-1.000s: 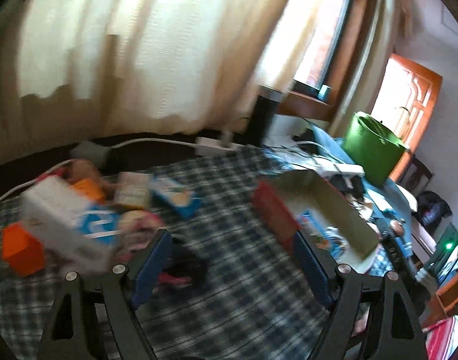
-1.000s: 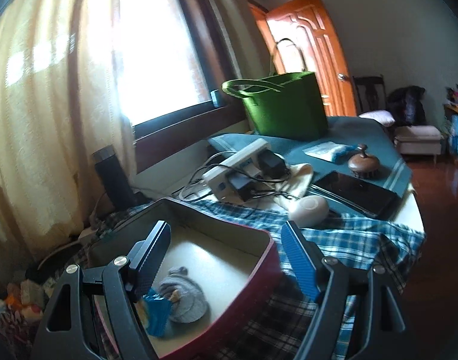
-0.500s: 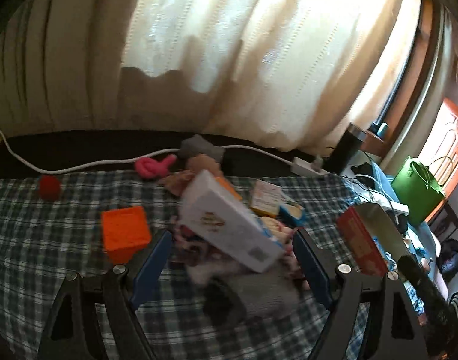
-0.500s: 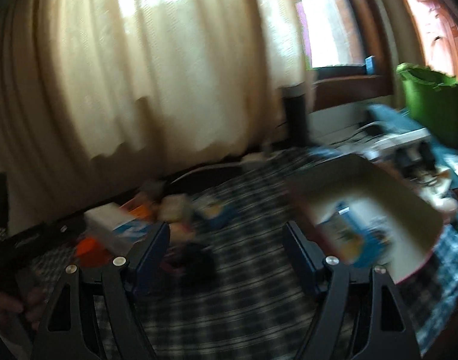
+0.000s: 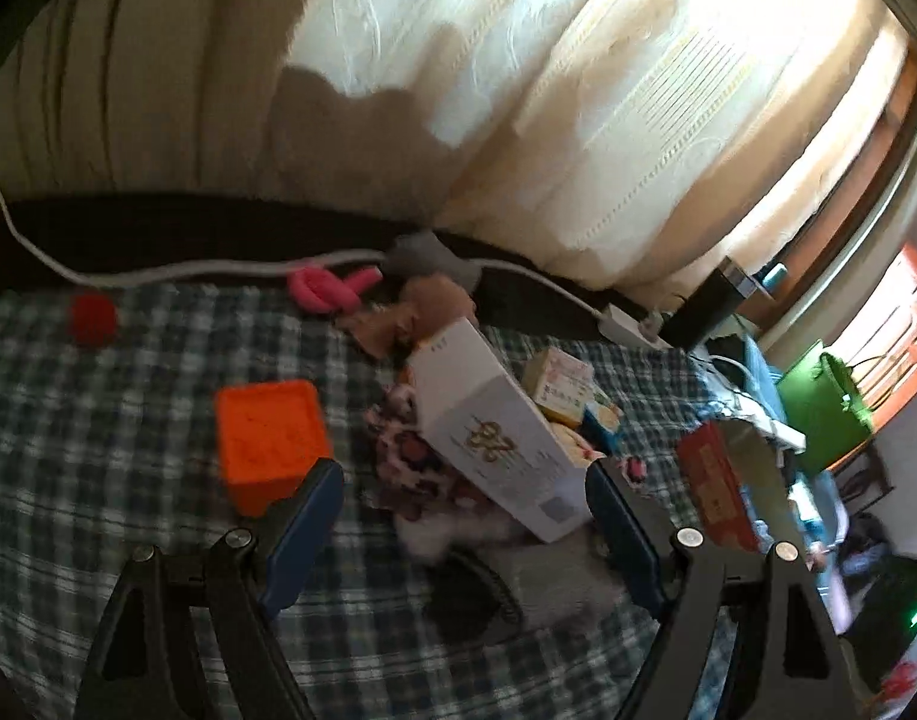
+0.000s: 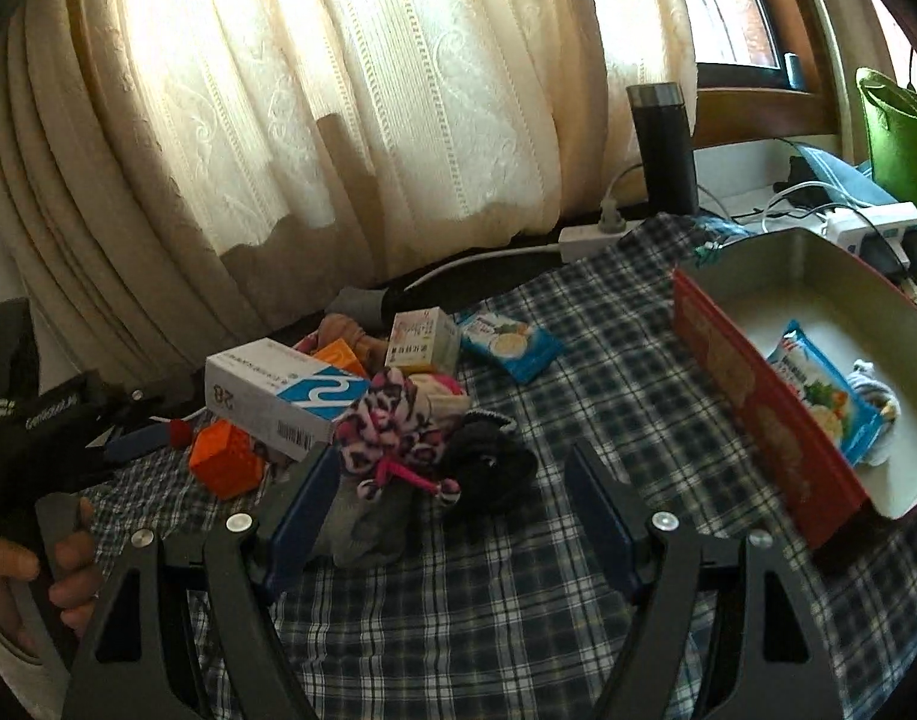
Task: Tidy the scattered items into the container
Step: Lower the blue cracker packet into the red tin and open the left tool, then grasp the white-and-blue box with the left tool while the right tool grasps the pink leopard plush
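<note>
Between the spread, empty jaws of the right gripper (image 6: 446,516) lies a pink leopard sock (image 6: 392,426): soft, light, best pinched mid-bundle. Left gripper (image 5: 464,531) also gapes empty above the white carton (image 5: 494,432), stiff but wide.

Backlit: daylight through cream curtain (image 6: 338,120), glare blown out upper right in left view. Tabletop dim, shadowy. Left view motion-blurred (pile smeared); right view sharper. Fisheye bending, dark corners.
</note>
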